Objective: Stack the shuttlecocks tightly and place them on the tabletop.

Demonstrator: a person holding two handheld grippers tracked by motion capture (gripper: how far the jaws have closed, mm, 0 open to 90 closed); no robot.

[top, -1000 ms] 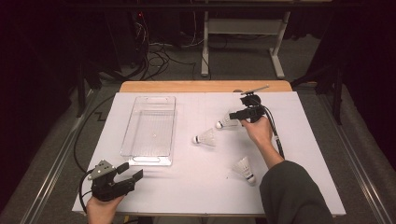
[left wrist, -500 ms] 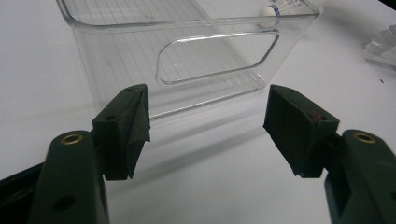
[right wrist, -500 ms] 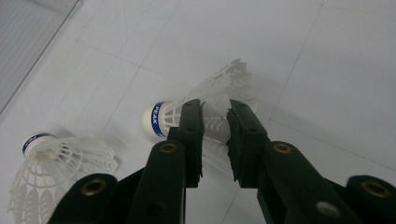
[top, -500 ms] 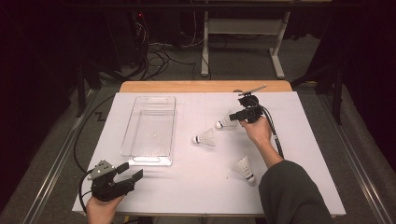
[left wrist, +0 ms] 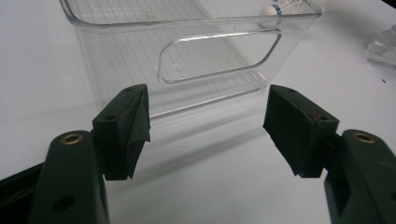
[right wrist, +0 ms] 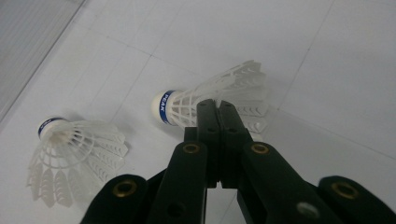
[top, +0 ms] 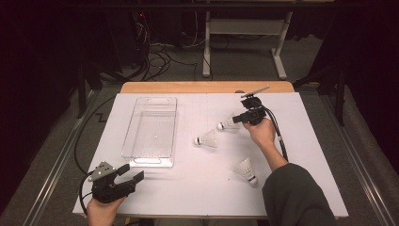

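White feathers of a shuttlecock (top: 228,124) are lying under the right tool (top: 238,118) at the far right of the bench (top: 197,197), its long axis running roughly level, cork pointing left toward the tray (top: 151,127) and skirt toward the hand. A second shuttlecock (top: 207,139) is lying just beside it, nearer the person, cork also left; a third (top: 245,170) is sitting well apart, near the sleeve. Nothing is standing between them. The right tool's jaws have just been closing and are now clenched, tips pinching the skirt's edge (right wrist: 233,93). The left tool (top: 130,174) is resting released, jaws wide, facing the clear tray's end wall (left wrist: 187,60).
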